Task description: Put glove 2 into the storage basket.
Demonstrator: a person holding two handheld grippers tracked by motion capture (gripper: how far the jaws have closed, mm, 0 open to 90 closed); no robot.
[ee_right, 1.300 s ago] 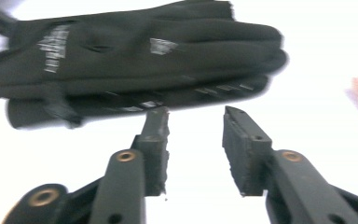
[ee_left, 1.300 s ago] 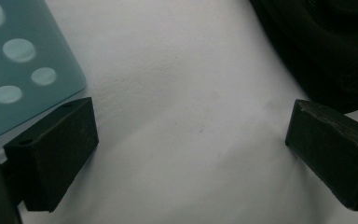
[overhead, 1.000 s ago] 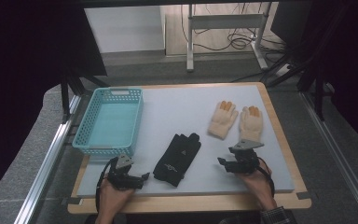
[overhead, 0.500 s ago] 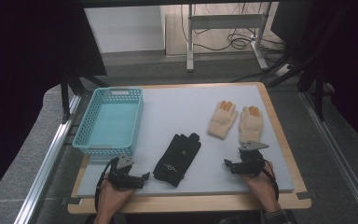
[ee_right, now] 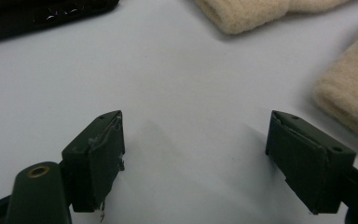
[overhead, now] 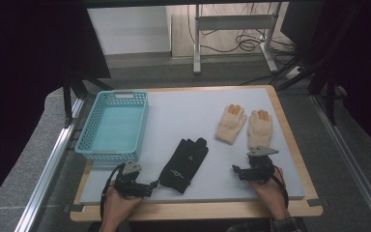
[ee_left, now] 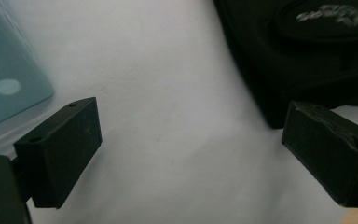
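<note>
A pair of black gloves (overhead: 184,164) lies stacked at the front middle of the grey mat (overhead: 188,108). Two cream gloves (overhead: 231,124) (overhead: 260,128) lie side by side at the right. My left gripper (overhead: 149,186) rests on the mat just left of the black gloves' cuff (ee_left: 307,46). It stands open (ee_left: 191,126) over bare mat. My right gripper (overhead: 236,171) sits just in front of the right cream glove's cuff (ee_right: 349,102). Its jaws (ee_right: 196,135) have just been opening and stand wide with nothing between them.
A teal plastic basket (overhead: 113,124) stands at the mat's left side, and its corner (ee_left: 4,70) is near my left gripper. The wooden board's front edge (overhead: 198,209) runs under both hands. A metal stand (overhead: 232,24) and cables lie on the floor beyond the table.
The right gripper has edged slightly to the right near the cream glove's cuff. The left hand, the gloves and the basket have not moved.
</note>
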